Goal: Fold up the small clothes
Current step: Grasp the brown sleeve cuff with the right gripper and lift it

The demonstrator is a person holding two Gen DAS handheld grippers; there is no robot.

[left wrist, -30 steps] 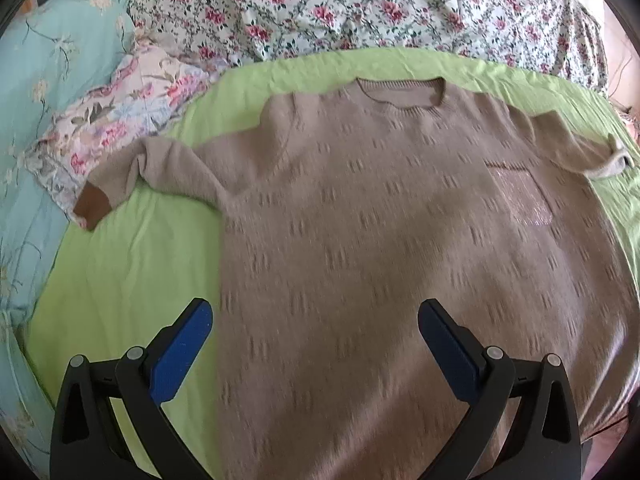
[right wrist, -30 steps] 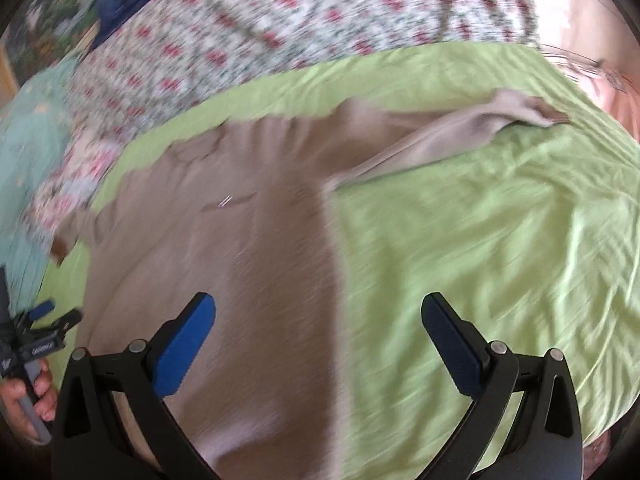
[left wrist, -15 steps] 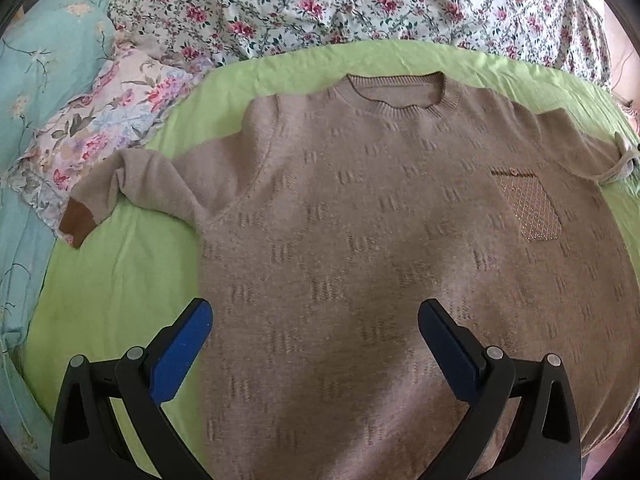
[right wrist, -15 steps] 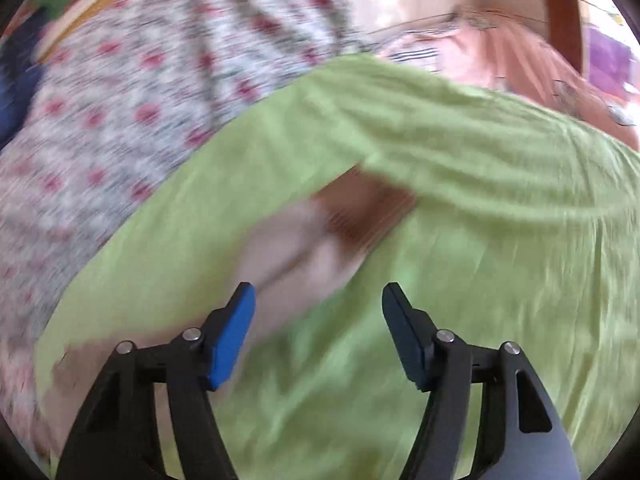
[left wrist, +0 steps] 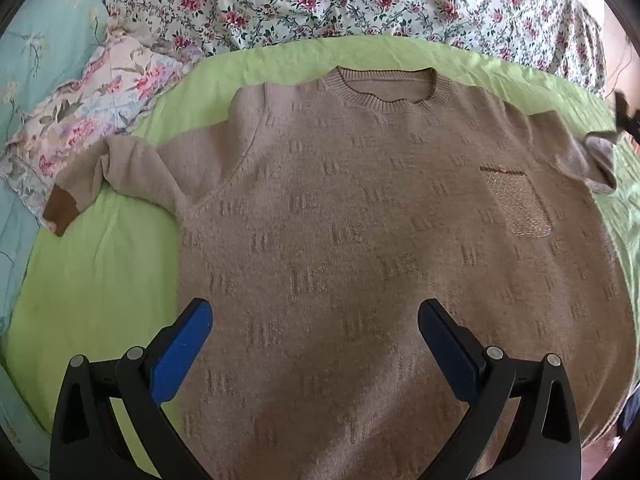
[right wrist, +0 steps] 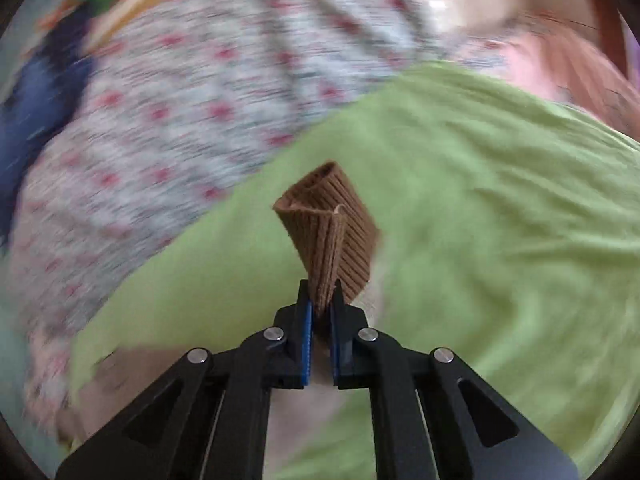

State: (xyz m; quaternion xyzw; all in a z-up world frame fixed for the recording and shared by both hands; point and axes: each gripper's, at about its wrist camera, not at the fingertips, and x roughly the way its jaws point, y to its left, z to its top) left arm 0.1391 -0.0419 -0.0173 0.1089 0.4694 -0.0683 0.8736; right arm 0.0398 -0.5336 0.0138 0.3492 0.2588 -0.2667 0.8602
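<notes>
Already the right tongs (right wrist: 320, 300) pinch the sweater's brown cuff (right wrist: 330, 232), its sleeve trailing back beneath them, while the left tongs (left wrist: 316, 344) gape empty over the sweater (left wrist: 360, 240) spread ahead on the bed (left wrist: 100, 280).

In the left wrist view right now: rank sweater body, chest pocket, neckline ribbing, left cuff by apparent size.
1. sweater body
2. chest pocket
3. neckline ribbing, about pocket-sized; order unsure
4. dark brown cuff; sits at the distorted fisheye edge, so rank is rough
</notes>
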